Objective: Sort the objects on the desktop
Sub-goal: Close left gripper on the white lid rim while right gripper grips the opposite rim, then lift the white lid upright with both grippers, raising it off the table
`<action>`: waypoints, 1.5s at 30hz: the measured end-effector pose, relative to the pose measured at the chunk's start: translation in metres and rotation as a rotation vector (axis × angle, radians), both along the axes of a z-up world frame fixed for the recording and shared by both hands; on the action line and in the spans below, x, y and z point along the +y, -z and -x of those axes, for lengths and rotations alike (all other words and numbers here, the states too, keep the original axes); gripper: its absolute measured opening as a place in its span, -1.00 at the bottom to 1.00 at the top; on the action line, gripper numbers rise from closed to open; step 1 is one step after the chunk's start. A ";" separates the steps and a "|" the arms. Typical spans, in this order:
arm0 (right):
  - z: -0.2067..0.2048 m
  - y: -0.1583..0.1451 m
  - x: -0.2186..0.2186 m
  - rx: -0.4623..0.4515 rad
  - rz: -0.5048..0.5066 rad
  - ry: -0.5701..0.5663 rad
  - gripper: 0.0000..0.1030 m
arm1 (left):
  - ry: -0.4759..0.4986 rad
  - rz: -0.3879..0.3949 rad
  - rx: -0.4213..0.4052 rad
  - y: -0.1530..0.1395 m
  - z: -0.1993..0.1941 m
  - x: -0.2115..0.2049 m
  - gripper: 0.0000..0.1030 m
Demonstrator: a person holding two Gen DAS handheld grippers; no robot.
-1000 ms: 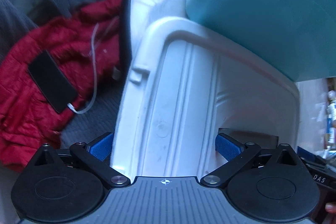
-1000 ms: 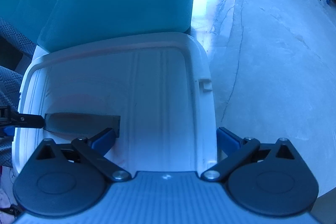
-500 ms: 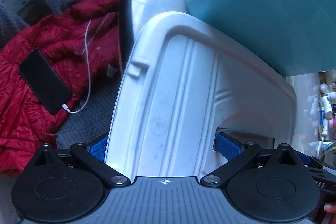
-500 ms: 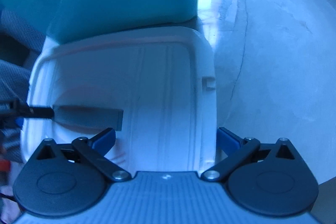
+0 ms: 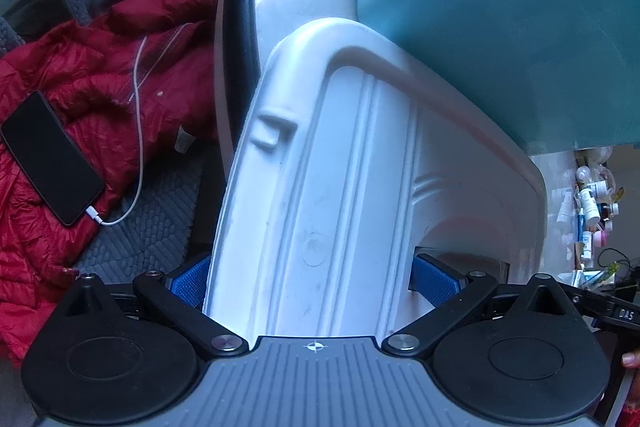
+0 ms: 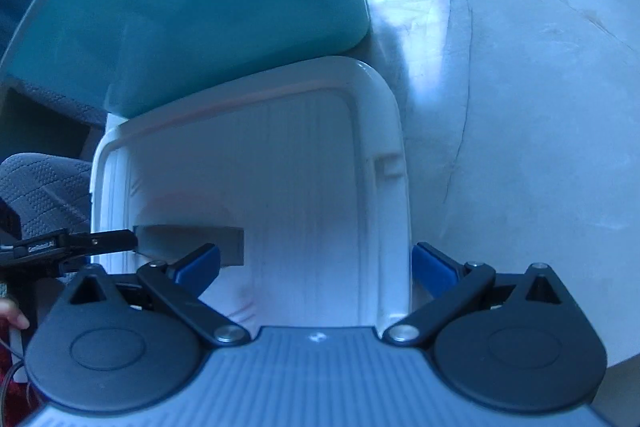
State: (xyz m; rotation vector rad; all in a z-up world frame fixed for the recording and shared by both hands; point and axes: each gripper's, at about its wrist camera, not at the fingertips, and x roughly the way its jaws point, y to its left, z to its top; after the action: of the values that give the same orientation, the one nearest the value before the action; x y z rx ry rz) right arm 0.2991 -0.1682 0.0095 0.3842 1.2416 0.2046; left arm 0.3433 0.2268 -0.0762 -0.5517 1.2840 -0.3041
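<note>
Both grippers grip one white plastic lid [image 5: 352, 187], held between them at opposite sides. Left gripper [image 5: 316, 281]: blue pads on either side of the lid's left edge strip, one finger outside the rim, the other through the handle slot [image 5: 460, 267]; pinching the lid, as far as the view shows. Right gripper [image 6: 316, 263]: same arrangement on the right edge, one pad [image 6: 430, 267] outside the rim, the other over the inner face near the slot [image 6: 192, 241]; fingers spread to the width of that edge strip and closed on it. In the right view the left gripper's black finger pokes in at the slot. The lid sits tilted, its ribbed face toward both cameras, small latch tab [image 5: 272, 131] on its side rim. Its far edge meets or passes under a teal bin [image 5: 500, 27]; whether they touch, cannot tell. Beyond and left: a red jacket [image 5: 80, 87] on grey quilted fabric, a black phone [image 5: 48, 155] lying on it with a white cable [image 5: 138, 131] plugged in. Far right, a cluster of small bottles [image 5: 592, 203], too small to sort out. Below, a pale marbled floor [image 6: 520, 87]. Progress, judged: mid-way at best; the lid is in hand but not yet seated anywhere, and the bottles look unsorted. Writing: "DAS" on the gripper part at the left view's right edge; a small label on the black finger in the right view, unreadable.
</note>
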 end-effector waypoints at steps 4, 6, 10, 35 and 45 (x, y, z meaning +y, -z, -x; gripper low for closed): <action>0.003 0.001 -0.010 0.006 -0.067 0.005 0.96 | 0.007 0.011 0.010 0.003 -0.005 0.009 1.00; 0.003 0.003 -0.016 0.008 -0.107 0.005 0.93 | 0.017 0.023 0.013 0.005 -0.006 0.014 1.00; 0.003 0.006 -0.026 0.010 -0.181 0.003 0.93 | 0.033 0.052 0.017 0.010 -0.010 0.019 1.00; 0.008 -0.008 -0.005 0.033 -0.064 -0.065 0.93 | 0.100 0.060 0.002 0.003 -0.013 0.046 0.83; -0.006 -0.005 0.009 0.019 -0.037 -0.104 0.93 | 0.115 0.093 0.002 0.010 -0.019 0.060 0.87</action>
State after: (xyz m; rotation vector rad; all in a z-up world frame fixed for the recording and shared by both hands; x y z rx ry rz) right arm 0.3053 -0.1596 0.0147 0.3537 1.2788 0.3140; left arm 0.3625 0.2863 -0.0867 -0.5579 1.3106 -0.4614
